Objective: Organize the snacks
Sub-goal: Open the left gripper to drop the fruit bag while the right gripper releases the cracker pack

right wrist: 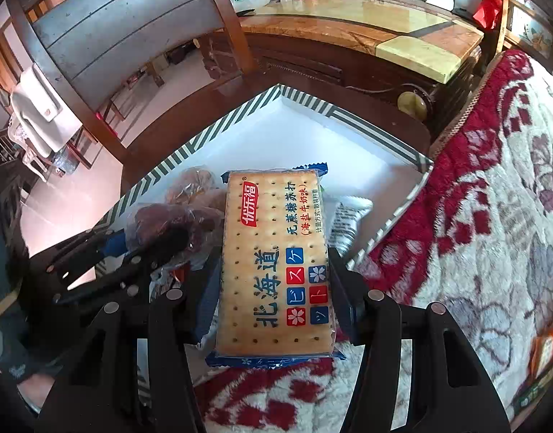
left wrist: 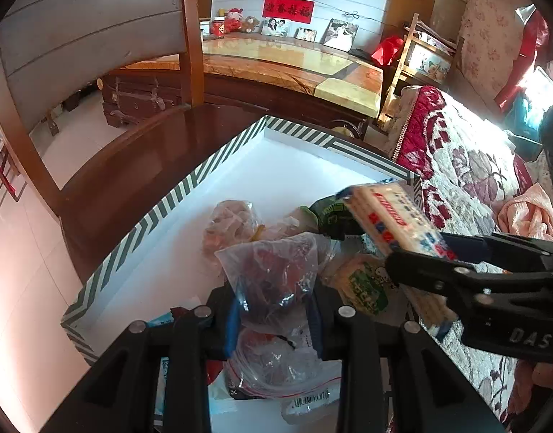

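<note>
The left gripper (left wrist: 276,310) has its jaws clamped on a clear zip bag of dark red snacks (left wrist: 276,274), low over the striped-rim white box (left wrist: 161,202); that slack film (slippery stuff) could slide free. To its right, the right gripper (right wrist: 273,288) pinches the cracker pack (right wrist: 274,263) over the box's near edge by the bed's floral blanket (right wrist: 475,234), so a release now might tip the pack outside.

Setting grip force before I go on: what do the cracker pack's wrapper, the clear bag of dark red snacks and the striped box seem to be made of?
Rectangular cracker pack: thin glossy plastic film, crimped blue ends. Clear bag of dark red snacks: soft, wrinkled transparent plastic. White box with striped green rim: probably printed cardboard, matte inside; it could be something else.
</note>
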{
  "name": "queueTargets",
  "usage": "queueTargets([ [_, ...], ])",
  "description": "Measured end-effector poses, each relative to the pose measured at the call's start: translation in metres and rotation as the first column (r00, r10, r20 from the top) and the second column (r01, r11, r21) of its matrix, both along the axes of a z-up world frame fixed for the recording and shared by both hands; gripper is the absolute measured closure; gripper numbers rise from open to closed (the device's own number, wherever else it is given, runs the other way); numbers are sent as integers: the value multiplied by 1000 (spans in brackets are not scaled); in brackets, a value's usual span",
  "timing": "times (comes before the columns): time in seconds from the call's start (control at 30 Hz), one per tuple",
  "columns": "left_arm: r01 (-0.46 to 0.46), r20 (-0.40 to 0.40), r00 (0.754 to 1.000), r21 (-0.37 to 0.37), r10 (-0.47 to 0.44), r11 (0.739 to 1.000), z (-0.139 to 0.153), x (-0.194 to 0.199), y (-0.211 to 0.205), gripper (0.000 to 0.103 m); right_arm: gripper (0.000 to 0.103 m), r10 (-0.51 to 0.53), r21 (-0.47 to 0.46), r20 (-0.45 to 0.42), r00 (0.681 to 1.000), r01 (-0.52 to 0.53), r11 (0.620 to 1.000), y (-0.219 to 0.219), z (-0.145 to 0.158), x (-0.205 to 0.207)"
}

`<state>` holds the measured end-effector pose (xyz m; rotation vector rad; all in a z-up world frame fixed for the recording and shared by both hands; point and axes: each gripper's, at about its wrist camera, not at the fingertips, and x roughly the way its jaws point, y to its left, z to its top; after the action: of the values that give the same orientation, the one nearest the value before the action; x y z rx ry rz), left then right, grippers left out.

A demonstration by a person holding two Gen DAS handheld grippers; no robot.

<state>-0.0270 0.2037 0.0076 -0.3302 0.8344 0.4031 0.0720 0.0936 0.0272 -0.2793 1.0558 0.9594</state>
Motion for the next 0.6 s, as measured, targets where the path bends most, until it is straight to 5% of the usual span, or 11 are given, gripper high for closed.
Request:
queueTargets([
  [0.6, -40, -6, 999, 2, 40, 999, -3, 7, 15, 70, 49, -18, -12, -26, 1000, 17, 1000, 27, -15, 19],
])
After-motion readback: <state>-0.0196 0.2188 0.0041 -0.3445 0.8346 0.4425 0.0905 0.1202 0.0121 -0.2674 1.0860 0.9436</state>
